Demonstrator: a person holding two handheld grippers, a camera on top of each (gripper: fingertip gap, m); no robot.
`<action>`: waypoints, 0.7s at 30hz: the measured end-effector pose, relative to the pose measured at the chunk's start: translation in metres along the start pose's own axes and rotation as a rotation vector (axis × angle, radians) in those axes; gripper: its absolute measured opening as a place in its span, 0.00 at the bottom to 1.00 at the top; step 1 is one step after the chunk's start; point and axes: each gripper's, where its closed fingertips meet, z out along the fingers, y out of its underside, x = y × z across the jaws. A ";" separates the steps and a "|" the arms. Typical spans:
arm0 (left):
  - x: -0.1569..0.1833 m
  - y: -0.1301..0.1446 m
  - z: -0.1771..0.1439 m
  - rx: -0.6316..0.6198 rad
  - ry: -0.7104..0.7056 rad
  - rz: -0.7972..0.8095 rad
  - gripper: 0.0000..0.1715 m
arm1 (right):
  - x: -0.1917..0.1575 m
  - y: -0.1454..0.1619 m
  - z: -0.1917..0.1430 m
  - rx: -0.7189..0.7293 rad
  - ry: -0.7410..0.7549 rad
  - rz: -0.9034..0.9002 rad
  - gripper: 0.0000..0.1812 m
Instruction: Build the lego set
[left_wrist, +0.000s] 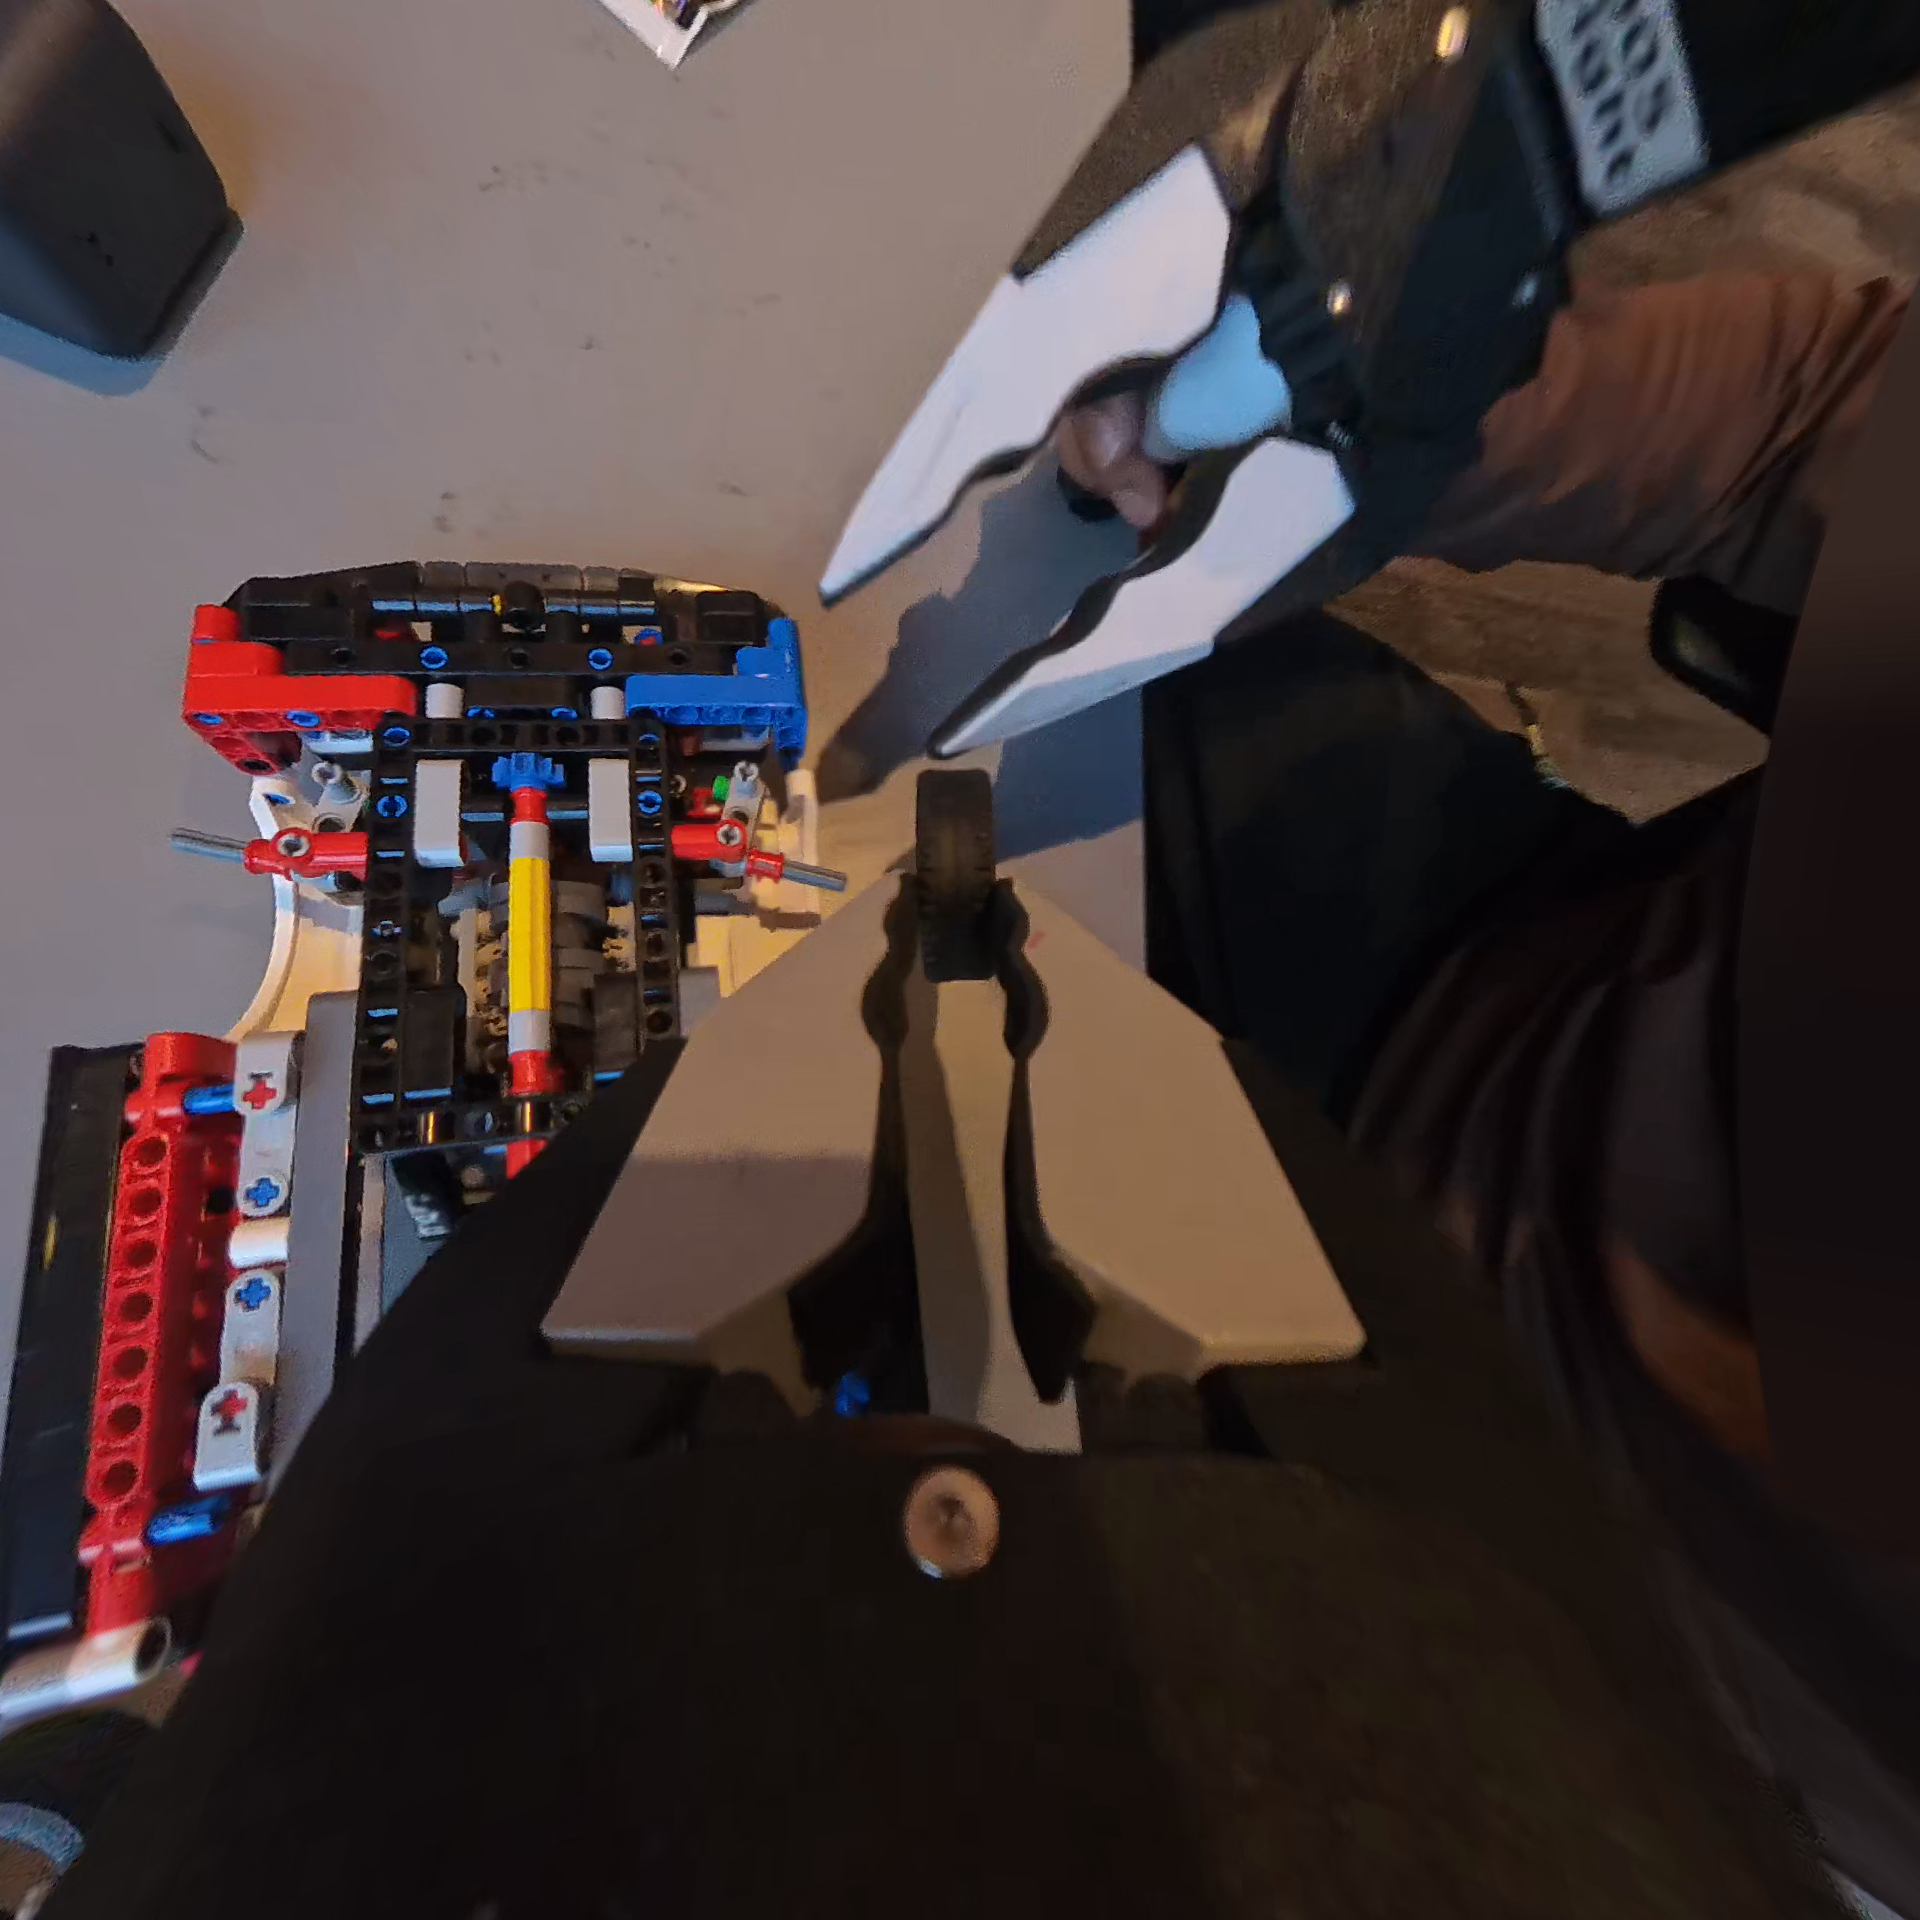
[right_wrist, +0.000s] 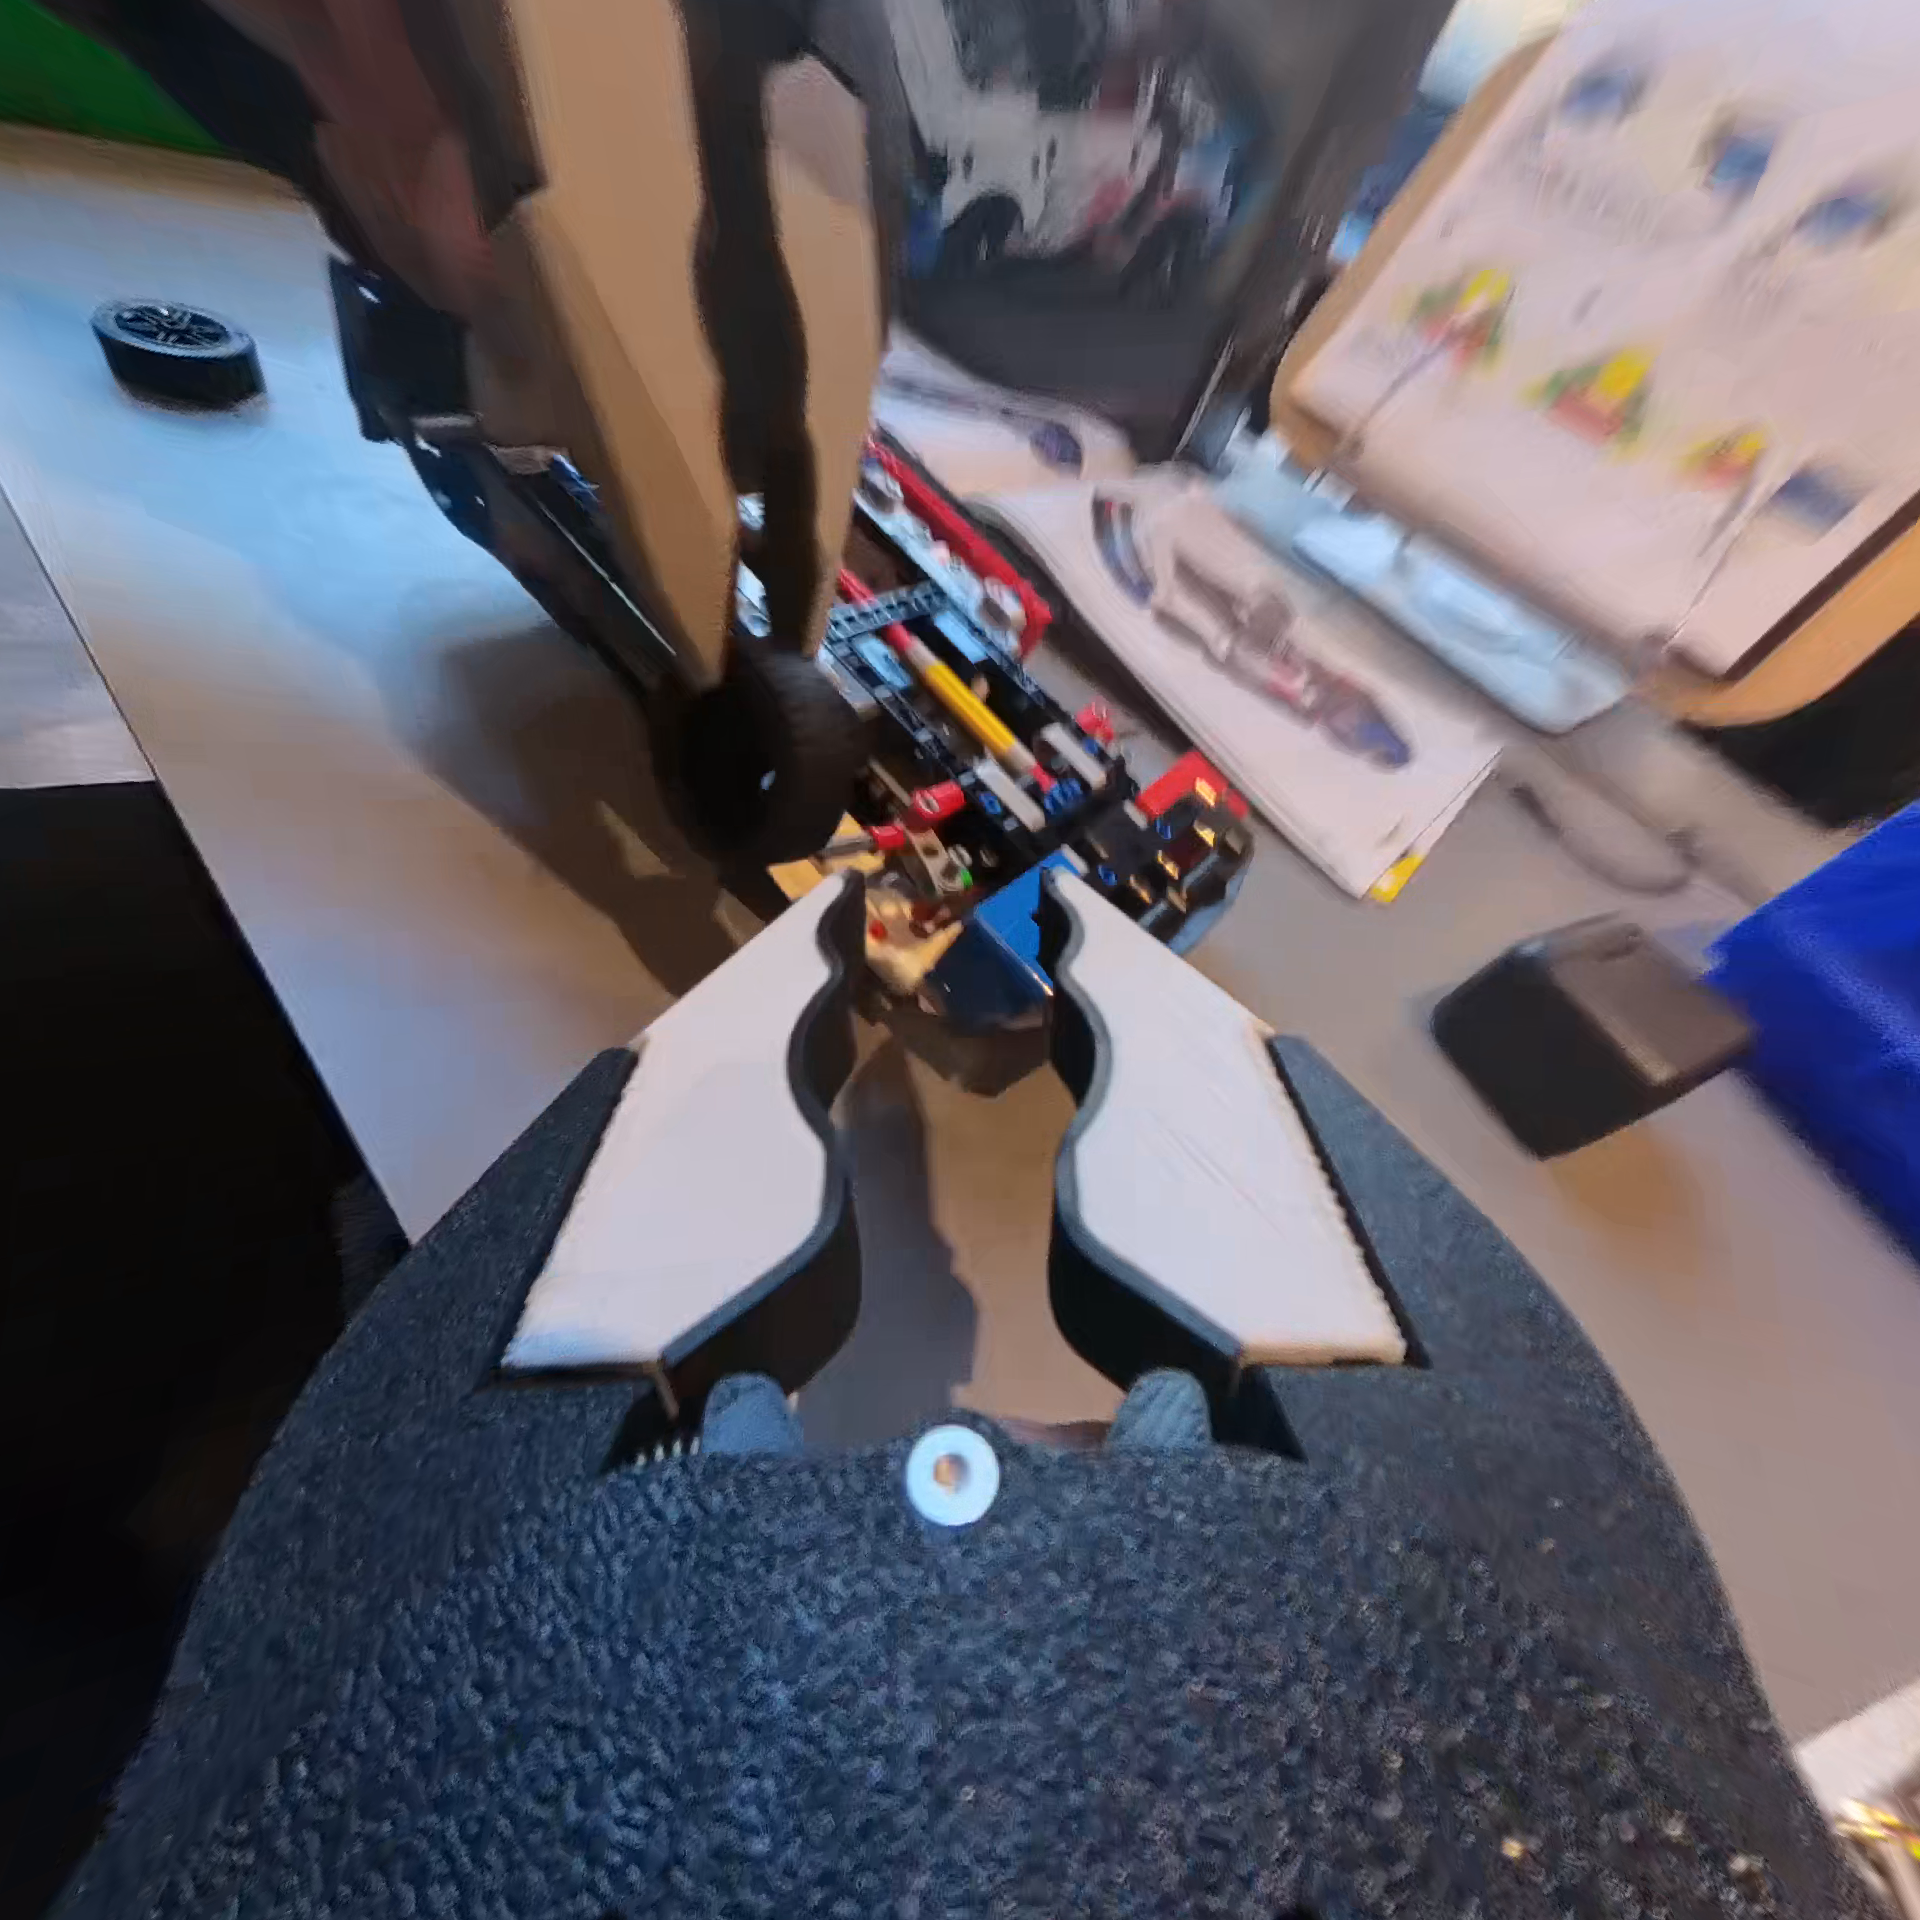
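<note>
Table (left_wrist: 644, 312): pale surface carrying everything; its near edge runs just beside the work, so I judge that anything I drop here could roll off.

Chassis (left_wrist: 520, 883): the part-built car lies on the table with its underside frame up, yellow driveshaft (left_wrist: 529, 935) along the middle. It rests loose, so a sideways push from me would likely slide it rather than seat a part.

My left gripper (left_wrist: 954, 883): clenched on a black tyre (left_wrist: 954, 873), held edge-on at the fingertips, just beside the chassis's blue-cornered side. The grip is only at the tips; I judge a twist could pop the tyre out.

My right gripper (right_wrist: 951, 904): jaws spread, holding nothing, its tips near the blue corner piece (right_wrist: 997, 935) of the chassis. It is not bracing the model yet; if I press the tyre on unbraced, the chassis may skid.

Grey axle pin (left_wrist: 821, 873): thin stub projecting toward the tyre, apart from it. The tyre's bore does not appear lined up with it; forcing it askew could bend the steering link.

Spare wheel (right_wrist: 177, 348): lies flat, well apart, near the table's edge.
</note>
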 end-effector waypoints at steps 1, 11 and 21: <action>0.002 -0.002 -0.005 0.017 0.009 -0.002 0.07 | -0.002 -0.001 0.000 -0.001 0.018 -0.018 0.15; 0.004 0.012 -0.030 0.036 -0.010 -0.005 0.07 | -0.001 0.006 0.030 -0.124 0.131 -0.095 0.37; 0.004 0.019 -0.024 0.035 0.014 -0.013 0.06 | 0.004 0.009 0.037 -0.148 0.146 -0.105 0.37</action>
